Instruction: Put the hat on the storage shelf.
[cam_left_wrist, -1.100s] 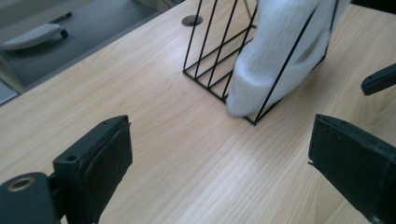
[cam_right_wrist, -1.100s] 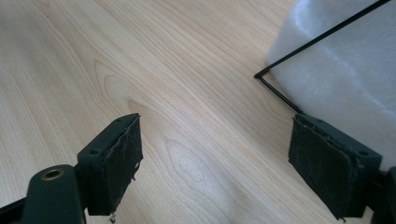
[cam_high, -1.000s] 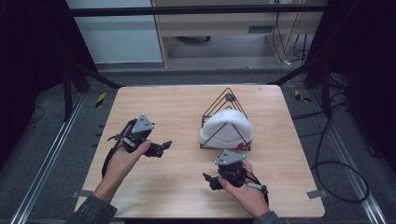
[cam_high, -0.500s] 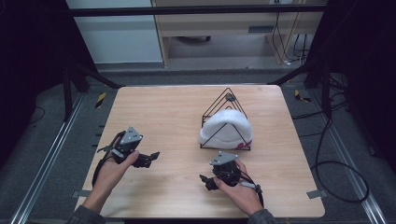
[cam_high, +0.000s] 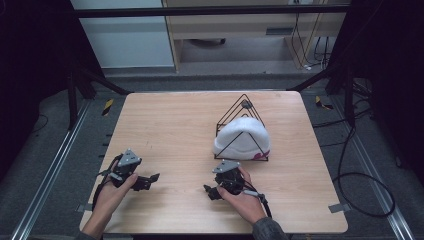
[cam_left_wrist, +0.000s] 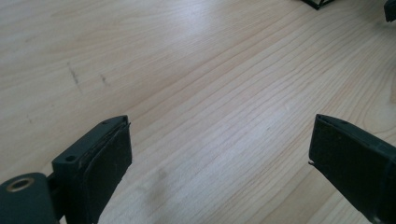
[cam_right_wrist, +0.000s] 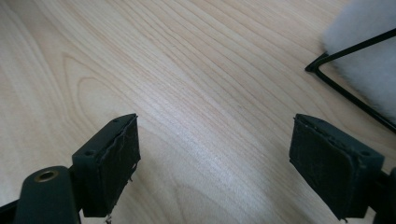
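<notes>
A white cap (cam_high: 242, 138) hangs on a black wire pyramid stand (cam_high: 244, 106) right of the table's middle. My left gripper (cam_high: 150, 179) rests low over the front left of the wooden table (cam_high: 170, 125), jaws wide apart with bare wood between them (cam_left_wrist: 219, 154). My right gripper (cam_high: 212, 192) sits near the front edge, just in front of the stand, also open and holding nothing (cam_right_wrist: 215, 158). In the right gripper view the cap's fuzzy white edge (cam_right_wrist: 369, 56) and a wire of the stand (cam_right_wrist: 345, 93) lie at the upper right.
Grey floor with metal rails surrounds the table. Cables (cam_high: 360, 185) trail on the floor to the right. A cabinet (cam_high: 235, 25) stands beyond the far edge. Bare wood stretches across the table's left half and far side.
My left gripper has drawn back toward the front left corner and dropped lower. The right gripper has shifted slightly toward the front edge. Both stay open.
</notes>
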